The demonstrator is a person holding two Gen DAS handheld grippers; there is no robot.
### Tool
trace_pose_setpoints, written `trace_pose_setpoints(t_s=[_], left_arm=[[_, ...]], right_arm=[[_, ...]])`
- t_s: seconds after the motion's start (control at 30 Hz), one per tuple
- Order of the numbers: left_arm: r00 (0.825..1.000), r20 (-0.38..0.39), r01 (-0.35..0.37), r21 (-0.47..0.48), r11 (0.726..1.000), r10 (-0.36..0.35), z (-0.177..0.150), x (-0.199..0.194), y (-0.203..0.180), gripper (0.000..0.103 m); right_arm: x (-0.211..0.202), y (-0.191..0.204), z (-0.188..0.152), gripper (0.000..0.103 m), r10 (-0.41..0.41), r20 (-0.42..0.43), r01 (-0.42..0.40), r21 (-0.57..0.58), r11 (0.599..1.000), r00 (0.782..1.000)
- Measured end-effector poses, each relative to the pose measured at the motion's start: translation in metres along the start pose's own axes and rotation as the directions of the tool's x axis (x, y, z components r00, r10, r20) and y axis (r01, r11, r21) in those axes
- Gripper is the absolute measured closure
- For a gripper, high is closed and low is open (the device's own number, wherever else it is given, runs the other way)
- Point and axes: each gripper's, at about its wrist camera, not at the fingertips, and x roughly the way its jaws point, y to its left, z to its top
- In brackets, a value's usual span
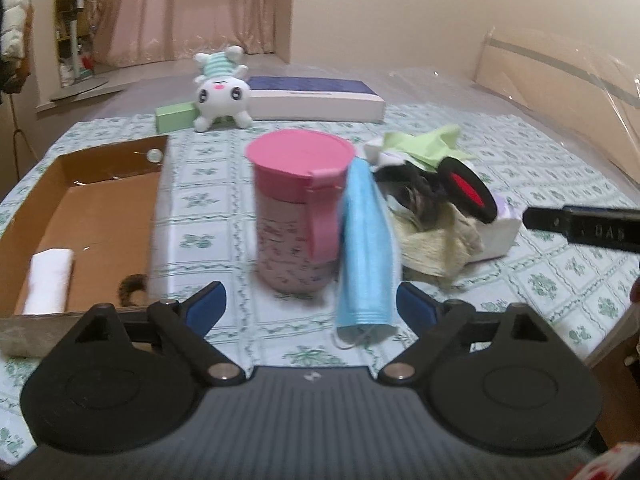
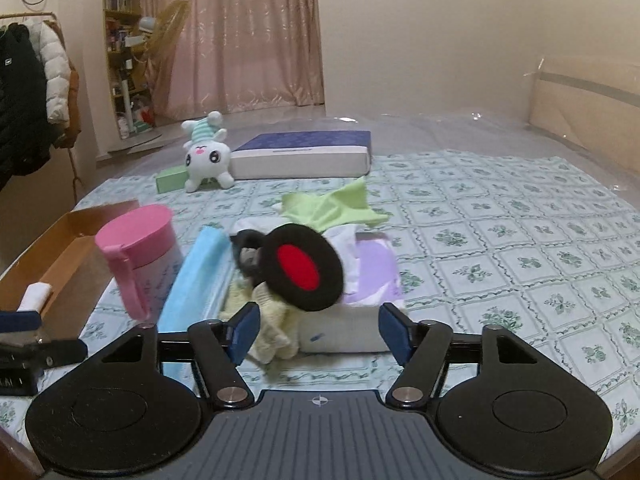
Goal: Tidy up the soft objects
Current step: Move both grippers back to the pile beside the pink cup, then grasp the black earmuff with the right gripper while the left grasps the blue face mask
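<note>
- The job looks like it has only just begun. The box (image 1: 92, 184) near the left edge of the table (image 2: 520, 240) holds a white roll (image 1: 50, 280) and a small dark thing that is hard to make out.
- Most soft things are not yet put away. A pile sits in the middle of the table: a green cloth (image 2: 332, 208), a yellow cloth (image 2: 272, 320), a black and red pad (image 2: 304, 266) and some dark bits.
- A blue mask (image 1: 366, 248) leans on a pink cup (image 1: 298, 212), just left of the pile.
- A white plush (image 2: 204, 156) lies far off by the back edge, next to a flat box (image 2: 304, 154).
- The left gripper (image 1: 310, 304) is wide open and holds nothing. The mask hangs right in front of it, near one pad.
- The right gripper (image 2: 320, 332) is partly open and holds nothing. It points at the pile.
- So the mask, cloths, pad and plush are probably all left to do.
</note>
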Motion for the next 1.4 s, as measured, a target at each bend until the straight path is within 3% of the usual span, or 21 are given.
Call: trace_pose_setpoints(t_s=[0.7, 1.2, 1.3, 1.37, 1.4], left_arm=[[0.994, -0.088, 0.078, 0.058, 0.995, -0.072, -0.005, 0.055, -0.04, 0.012], [0.995, -0.073, 0.066, -0.006, 0.998, -0.067, -0.002, 0.076, -0.035, 0.012], [0.995, -0.074, 0.069, -0.017, 0.997, -0.07, -0.003, 0.079, -0.035, 0.012], [0.995, -0.077, 0.069, -0.022, 0.997, -0.071, -0.003, 0.08, -0.035, 0.013], [0.994, -0.078, 0.071, -0.024, 0.997, -0.072, -0.003, 0.081, -0.035, 0.013]], right_arm=[[0.062, -0.015, 0.02, 0.024, 0.082, -0.071, -0.088, -0.086, 0.992, 0.994], [0.111, -0.004, 0.027, 0.023, 0.143, -0.126, -0.168, -0.224, 0.96, 0.982], [0.112, -0.004, 0.027, 0.024, 0.148, -0.119, -0.172, -0.231, 0.958, 0.982], [0.11, -0.003, 0.027, 0.039, 0.155, -0.118, -0.179, -0.236, 0.955, 0.981], [0.11, -0.002, 0.027, 0.039, 0.154, -0.121, -0.179, -0.239, 0.954, 0.981]])
